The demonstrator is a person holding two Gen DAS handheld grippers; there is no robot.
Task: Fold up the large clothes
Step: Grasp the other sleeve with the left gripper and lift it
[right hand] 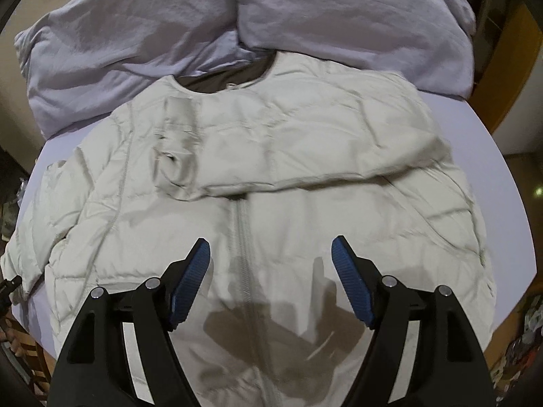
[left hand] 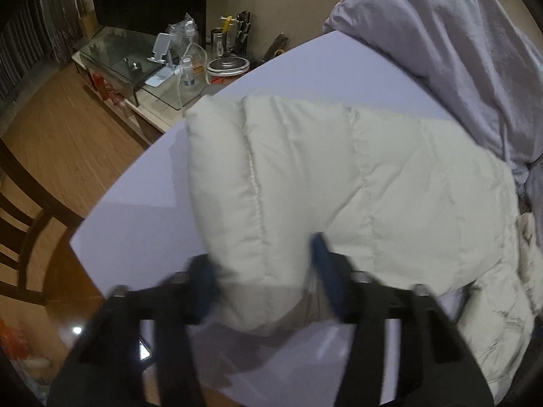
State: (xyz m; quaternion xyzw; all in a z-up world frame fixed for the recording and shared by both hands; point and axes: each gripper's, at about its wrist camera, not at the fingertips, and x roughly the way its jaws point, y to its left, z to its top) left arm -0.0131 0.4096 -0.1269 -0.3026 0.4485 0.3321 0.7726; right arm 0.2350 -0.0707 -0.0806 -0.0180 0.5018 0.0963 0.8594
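Note:
A cream quilted puffer jacket (right hand: 339, 224) lies front up on a pale lilac table (right hand: 495, 169), collar at the far side. One sleeve (right hand: 305, 152) is folded across the chest. In the left wrist view the other sleeve (left hand: 237, 176) stretches toward the table's edge. My left gripper (left hand: 264, 271), blurred, has its blue pads pressed on both sides of that sleeve's cuff end. My right gripper (right hand: 271, 257) hangs open above the lower front of the jacket, its fingers on either side of the zipper (right hand: 242, 237), with nothing between them.
A crumpled lavender garment (right hand: 169, 27) is heaped at the table's far side, touching the jacket's collar. Beyond the table edge are a dark wooden chair (left hand: 20, 220), wood floor, and a glass-topped cabinet (left hand: 135, 64) with bottles and a phone stand.

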